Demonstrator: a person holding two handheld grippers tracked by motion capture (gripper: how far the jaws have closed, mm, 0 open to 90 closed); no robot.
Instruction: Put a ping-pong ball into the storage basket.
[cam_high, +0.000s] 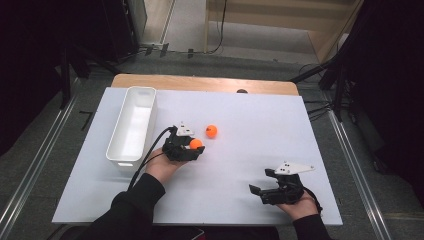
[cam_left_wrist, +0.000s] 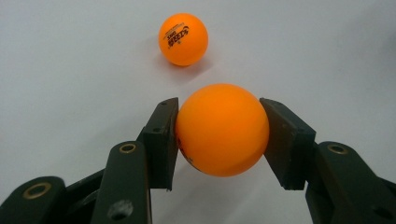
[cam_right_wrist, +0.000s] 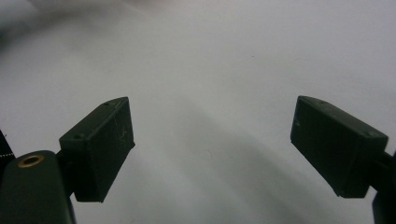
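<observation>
My left gripper (cam_high: 194, 148) is shut on an orange ball (cam_high: 196, 144), near the middle of the white table sheet. Seen along its own jaws, both black pads press the sides of that ball (cam_left_wrist: 222, 129), held just above the sheet. A second orange ball (cam_high: 211, 131) with black print lies loose a little beyond it; the same ball (cam_left_wrist: 183, 38) appears further off in the left gripper view. My right gripper (cam_high: 260, 190) rests near the front right of the sheet, jaws wide open with nothing between them (cam_right_wrist: 212, 144).
A long white bin (cam_high: 132, 125) stands to the left of the left gripper, empty as far as I can see. The white sheet (cam_high: 260, 125) covers a wooden table (cam_high: 200, 82). Dark stands and cables surround the table on the floor.
</observation>
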